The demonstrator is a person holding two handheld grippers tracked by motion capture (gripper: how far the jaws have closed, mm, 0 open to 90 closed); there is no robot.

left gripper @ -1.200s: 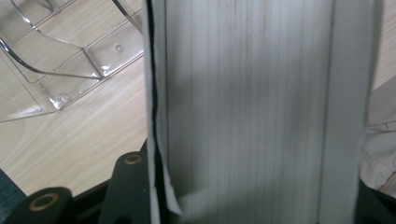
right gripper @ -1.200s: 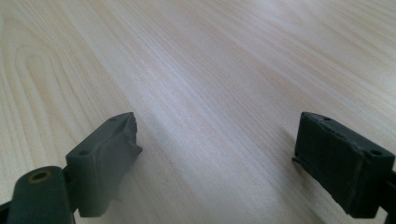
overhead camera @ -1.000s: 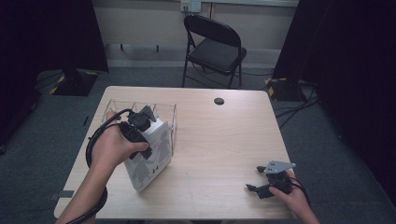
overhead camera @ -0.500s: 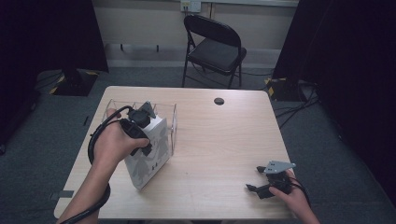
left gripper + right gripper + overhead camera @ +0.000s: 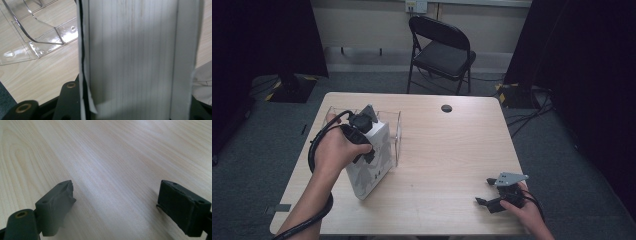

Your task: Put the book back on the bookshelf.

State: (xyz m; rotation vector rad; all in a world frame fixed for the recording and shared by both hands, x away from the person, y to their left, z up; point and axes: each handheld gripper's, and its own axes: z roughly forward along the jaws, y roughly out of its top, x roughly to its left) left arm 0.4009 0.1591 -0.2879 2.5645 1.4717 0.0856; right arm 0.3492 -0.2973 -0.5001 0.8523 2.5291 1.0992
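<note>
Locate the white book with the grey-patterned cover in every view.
High view: white grey-patterned book left of centre, tilted.
Left gripper view: its page edges fill the centre.
Right gripper view: bare tabletop between the claw tips.
Shared landmark: light wooden table.

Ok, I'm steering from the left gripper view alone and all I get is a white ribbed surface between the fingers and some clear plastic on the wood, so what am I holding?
Observer: In the high view the left gripper is shut on a thick white book, held by its upper end, with its lower corner near the table.
Operator: And the clear plastic?
Observer: It is a clear holder standing just behind and beside the book, toward the far left of the table.
Operator: Where is my other hand?
Observer: The right gripper rests low at the near right corner, far from the book, and the right gripper view shows its fingers wide apart over bare wood.
</note>
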